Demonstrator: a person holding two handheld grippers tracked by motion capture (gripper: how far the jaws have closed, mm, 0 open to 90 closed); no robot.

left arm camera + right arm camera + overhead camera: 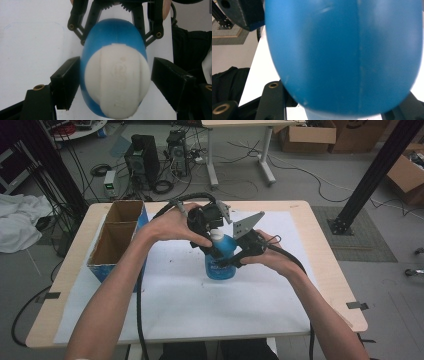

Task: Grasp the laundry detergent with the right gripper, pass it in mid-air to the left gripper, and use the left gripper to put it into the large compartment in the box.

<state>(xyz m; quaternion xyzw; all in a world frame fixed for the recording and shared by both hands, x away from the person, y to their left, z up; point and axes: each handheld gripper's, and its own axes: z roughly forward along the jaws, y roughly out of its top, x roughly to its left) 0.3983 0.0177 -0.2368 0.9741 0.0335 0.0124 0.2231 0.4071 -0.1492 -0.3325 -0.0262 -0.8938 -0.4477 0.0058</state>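
Hidden: blue bottle (220,262) mid-table, label and base blurred behind black jaws | Left gripper (212,227) above white cap (117,82), jaws partly open, one pad touching, other apart | Right gripper (235,260) clamped on bottle's body | Surface: white sheet (200,305) on wooden table (320,240); cardboard box (117,237) at left edge | Room: grey floor, cables.

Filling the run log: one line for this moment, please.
right gripper: shut on blue bottle | left gripper: fingers astride white cap, open | bottle upright
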